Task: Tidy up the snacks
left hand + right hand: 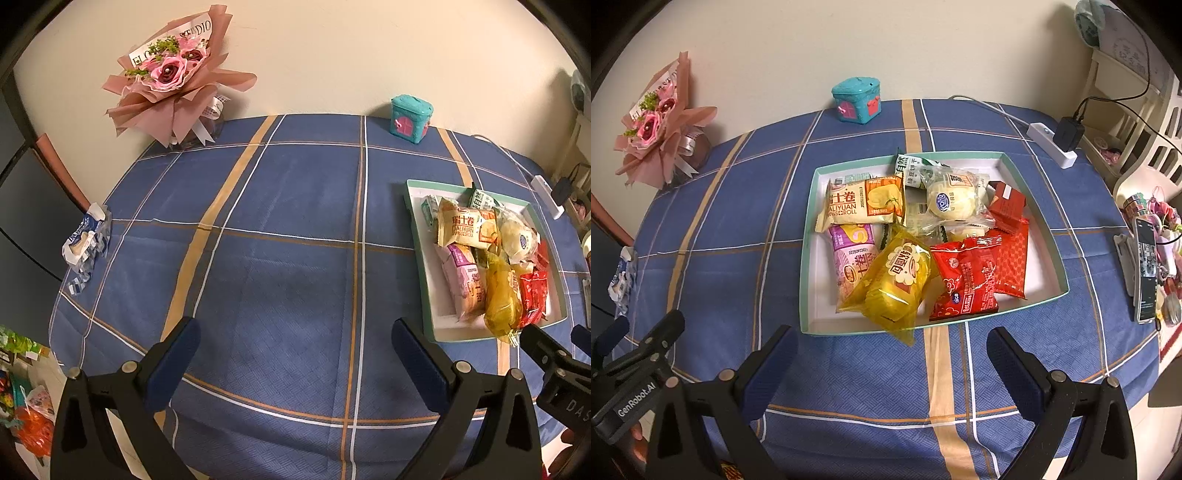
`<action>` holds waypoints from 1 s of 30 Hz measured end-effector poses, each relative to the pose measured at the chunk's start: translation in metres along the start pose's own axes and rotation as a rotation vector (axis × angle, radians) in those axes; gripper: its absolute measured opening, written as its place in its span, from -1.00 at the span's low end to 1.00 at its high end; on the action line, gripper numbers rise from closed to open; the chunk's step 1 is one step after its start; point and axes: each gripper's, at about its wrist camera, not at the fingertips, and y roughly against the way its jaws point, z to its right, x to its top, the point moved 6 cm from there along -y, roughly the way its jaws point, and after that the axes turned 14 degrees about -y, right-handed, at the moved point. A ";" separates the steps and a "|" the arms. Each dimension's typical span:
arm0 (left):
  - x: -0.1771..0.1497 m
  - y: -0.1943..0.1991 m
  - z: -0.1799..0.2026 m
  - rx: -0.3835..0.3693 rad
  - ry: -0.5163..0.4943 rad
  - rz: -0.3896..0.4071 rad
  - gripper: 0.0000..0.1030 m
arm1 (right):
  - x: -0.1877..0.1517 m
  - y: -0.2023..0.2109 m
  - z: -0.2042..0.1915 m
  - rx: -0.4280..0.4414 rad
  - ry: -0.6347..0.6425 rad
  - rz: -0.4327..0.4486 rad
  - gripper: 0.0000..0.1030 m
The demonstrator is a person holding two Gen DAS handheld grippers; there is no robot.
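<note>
A shallow white box with a teal rim sits on the blue checked tablecloth and holds several snack packets. Among them are a cream Swiss-roll packet, a purple packet, a yellow packet hanging over the front rim, and red packets. My right gripper stands open just in front of the box with nothing between its fingers. My left gripper is open over bare cloth, left of the box. A torn blue-and-white wrapper lies at the table's left edge.
A pink bouquet and a teal toy box stand at the back by the wall. A white power strip with a black plug lies at the back right. A phone on a stand and clutter line the right edge.
</note>
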 end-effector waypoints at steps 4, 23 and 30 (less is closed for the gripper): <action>0.000 0.000 0.000 0.002 0.001 -0.001 1.00 | 0.000 -0.001 0.000 0.000 0.002 -0.001 1.00; 0.002 0.007 -0.002 0.015 0.014 0.029 1.00 | 0.000 -0.001 0.000 -0.002 0.004 -0.002 1.00; 0.003 0.008 -0.003 0.013 0.022 0.035 1.00 | -0.001 -0.001 0.000 -0.001 0.004 -0.003 1.00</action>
